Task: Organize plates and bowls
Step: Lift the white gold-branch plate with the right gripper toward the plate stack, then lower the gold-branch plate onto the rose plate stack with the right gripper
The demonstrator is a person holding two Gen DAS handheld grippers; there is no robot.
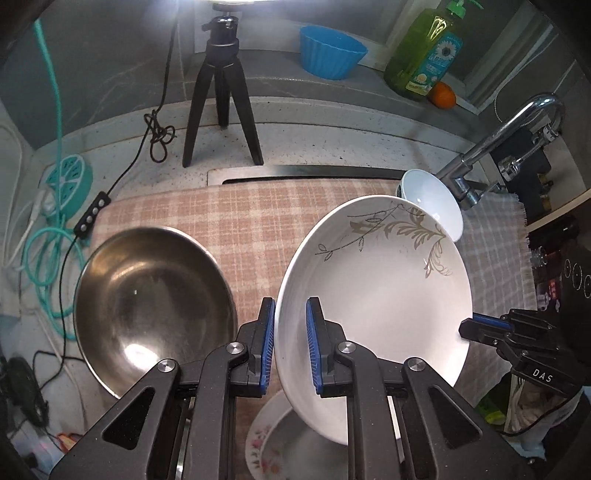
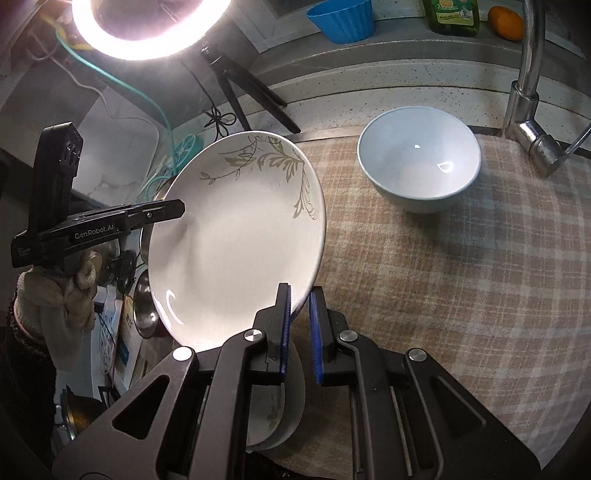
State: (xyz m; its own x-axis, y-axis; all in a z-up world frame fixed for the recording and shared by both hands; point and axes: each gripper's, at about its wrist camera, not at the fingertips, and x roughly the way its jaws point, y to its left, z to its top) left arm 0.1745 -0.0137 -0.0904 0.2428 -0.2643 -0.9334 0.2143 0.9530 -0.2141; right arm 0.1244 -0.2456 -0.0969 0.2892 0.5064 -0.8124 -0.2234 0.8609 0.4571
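Note:
A white plate with a grey leaf pattern (image 1: 373,288) hangs tilted above the checked cloth (image 1: 229,218). My left gripper (image 1: 290,306) is shut on the plate's near rim. My right gripper (image 1: 466,328) is clamped on its opposite rim. In the right wrist view the same plate (image 2: 236,240) sits between the right gripper's (image 2: 300,295) pads, and the left gripper (image 2: 177,210) bites its far left edge. A steel bowl (image 1: 155,310) rests left of the plate. A pale blue bowl (image 2: 417,158) stands on the cloth beyond it. A floral plate (image 1: 273,443) lies underneath.
A tripod (image 1: 221,92) with a ring light (image 2: 147,29) stands at the back, cables and a teal power hub (image 1: 68,181) to its left. On the back ledge are a blue ribbed cup (image 1: 328,51), a green soap bottle (image 1: 424,48) and an orange (image 1: 441,95). A faucet (image 1: 498,140) rises at right.

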